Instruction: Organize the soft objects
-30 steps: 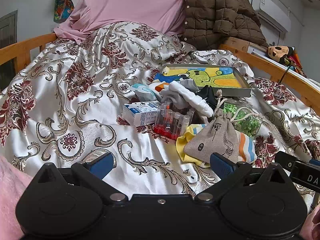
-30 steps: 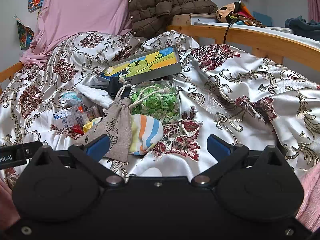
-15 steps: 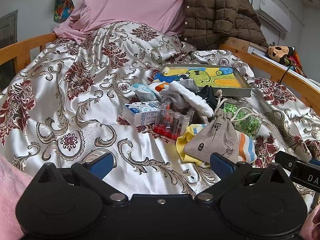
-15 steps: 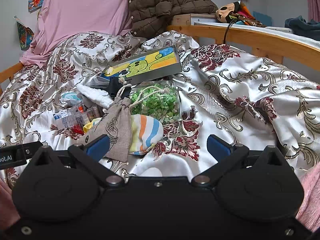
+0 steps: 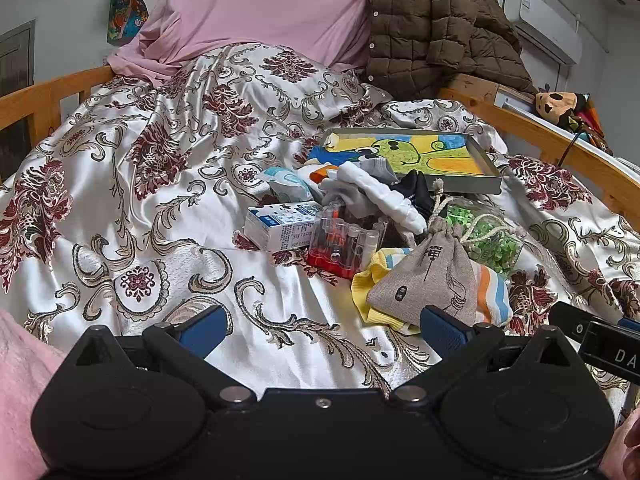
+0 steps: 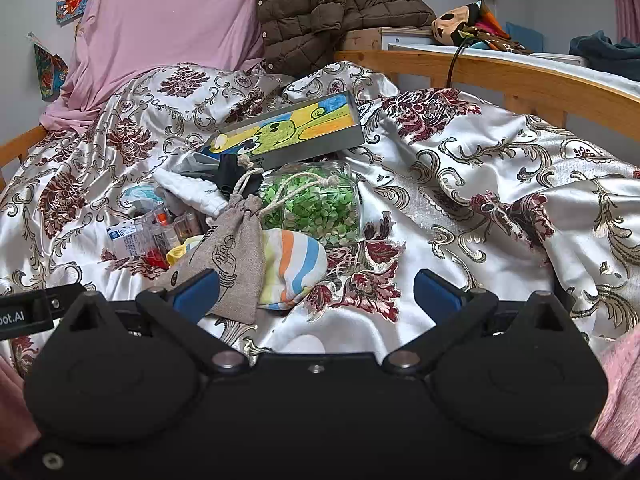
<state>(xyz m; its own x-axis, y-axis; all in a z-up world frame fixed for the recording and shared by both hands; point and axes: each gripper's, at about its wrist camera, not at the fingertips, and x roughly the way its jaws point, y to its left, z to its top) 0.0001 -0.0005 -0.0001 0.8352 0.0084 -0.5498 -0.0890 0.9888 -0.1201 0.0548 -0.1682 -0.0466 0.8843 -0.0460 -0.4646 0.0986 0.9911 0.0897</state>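
Note:
A pile of small items lies on the patterned bed cover. A grey linen drawstring pouch (image 5: 432, 276) (image 6: 236, 256) rests on a striped yellow, orange and blue sock (image 5: 490, 292) (image 6: 296, 264). Behind are white socks (image 5: 380, 196) (image 6: 188, 194), a black sock (image 5: 416, 194) (image 6: 232, 174) and a clear bag of green pieces (image 5: 488, 236) (image 6: 316, 208). My left gripper (image 5: 324, 328) is open and empty, low in front of the pile. My right gripper (image 6: 316, 292) is open and empty, close to the pouch and striped sock.
A flat tin with a colourful cartoon lid (image 5: 412, 156) (image 6: 288, 132) lies behind the pile. A white and blue carton (image 5: 280, 226) and a red-based case of clear tubes (image 5: 344, 244) sit left of the pouch. Pink bedding (image 5: 260, 12), a brown quilted jacket (image 5: 436, 28) and wooden bed rails (image 6: 520, 80) surround the area.

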